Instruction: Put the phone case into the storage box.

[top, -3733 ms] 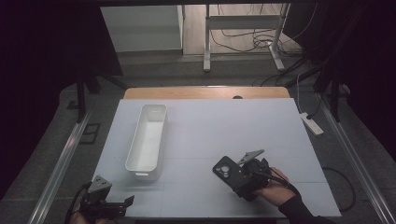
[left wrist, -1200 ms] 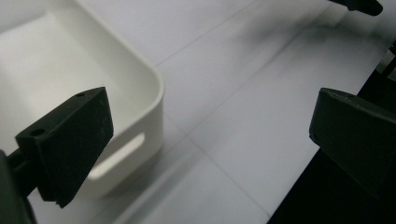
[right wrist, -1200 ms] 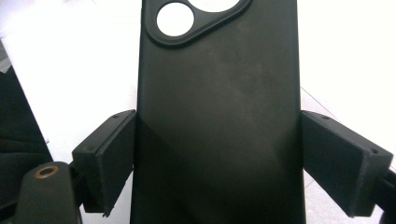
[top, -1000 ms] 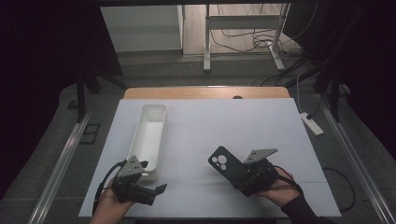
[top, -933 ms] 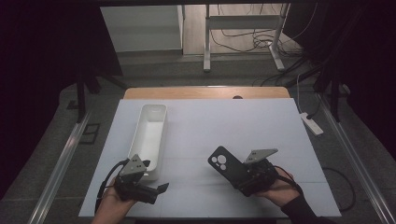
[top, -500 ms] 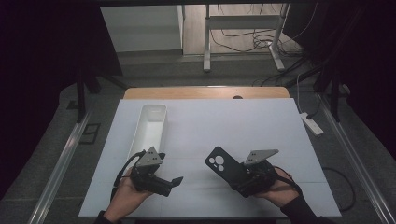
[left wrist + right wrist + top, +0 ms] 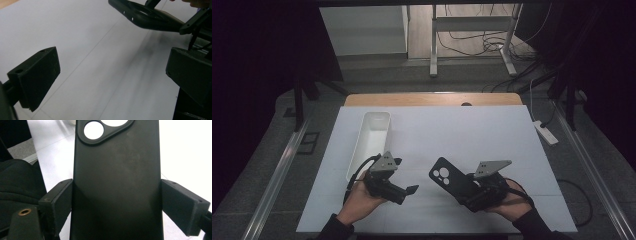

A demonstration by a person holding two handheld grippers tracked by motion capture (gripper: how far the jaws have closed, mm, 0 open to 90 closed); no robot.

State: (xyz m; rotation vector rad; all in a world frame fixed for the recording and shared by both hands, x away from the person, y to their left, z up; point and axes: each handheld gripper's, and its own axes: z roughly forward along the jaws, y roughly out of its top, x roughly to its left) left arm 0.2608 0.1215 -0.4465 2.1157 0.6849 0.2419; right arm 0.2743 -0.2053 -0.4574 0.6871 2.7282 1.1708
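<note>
Phone case [image 7: 116, 185] clamped across width in right tool [image 7: 125, 205], tilted above table [image 7: 492, 130].

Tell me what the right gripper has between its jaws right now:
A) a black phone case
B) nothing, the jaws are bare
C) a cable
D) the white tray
A: in the right gripper view the black phone case sits clamped edge to edge between the jaws of the right gripper, camera cutout pointing away; the high view shows it lifted off the table.
</note>
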